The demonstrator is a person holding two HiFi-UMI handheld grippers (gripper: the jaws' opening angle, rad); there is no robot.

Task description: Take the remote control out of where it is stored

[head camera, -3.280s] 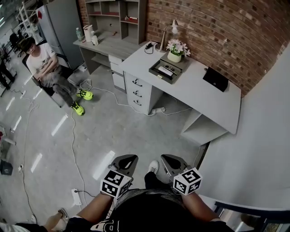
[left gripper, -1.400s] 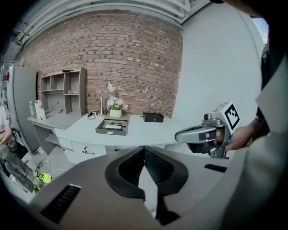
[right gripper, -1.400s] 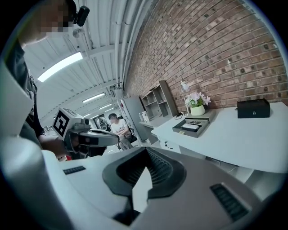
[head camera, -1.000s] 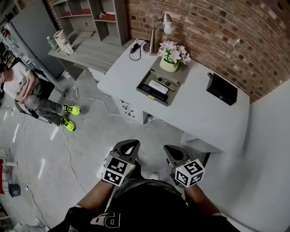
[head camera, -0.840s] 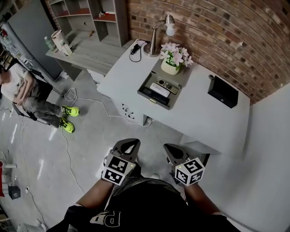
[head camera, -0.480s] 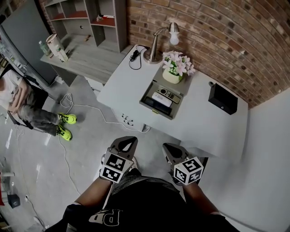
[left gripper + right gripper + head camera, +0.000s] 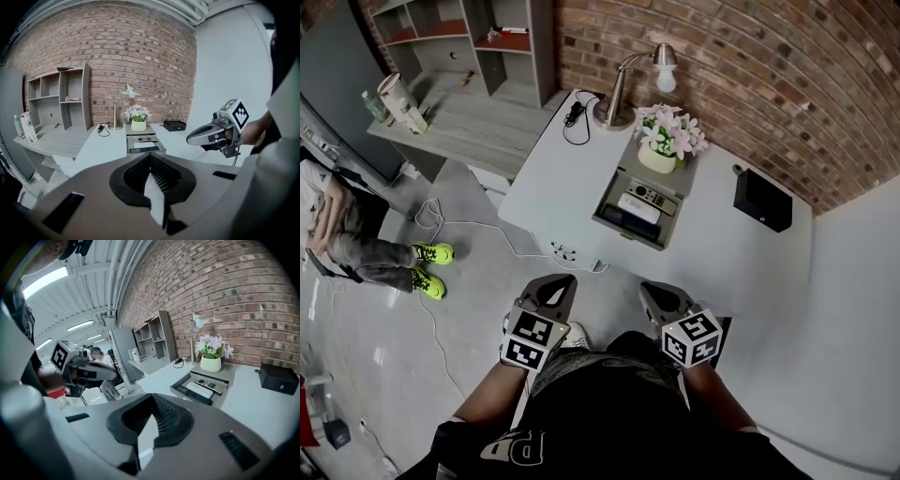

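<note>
My left claw (image 7: 555, 287) and right claw (image 7: 662, 298) are pressed together, holding nothing. The remote (image 7: 649, 197) lies in the tray (image 7: 622, 230) on the desk (image 7: 562, 178), well apart from me. Reaching, grabbing and lifting are all left.

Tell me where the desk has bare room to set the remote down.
Two bare patches on the desk: the wide left part, between the cable and lamp at the back and the tray; and the strip between the tray and the black box. Crowded: around the lamp, flower pot and tray.
</note>
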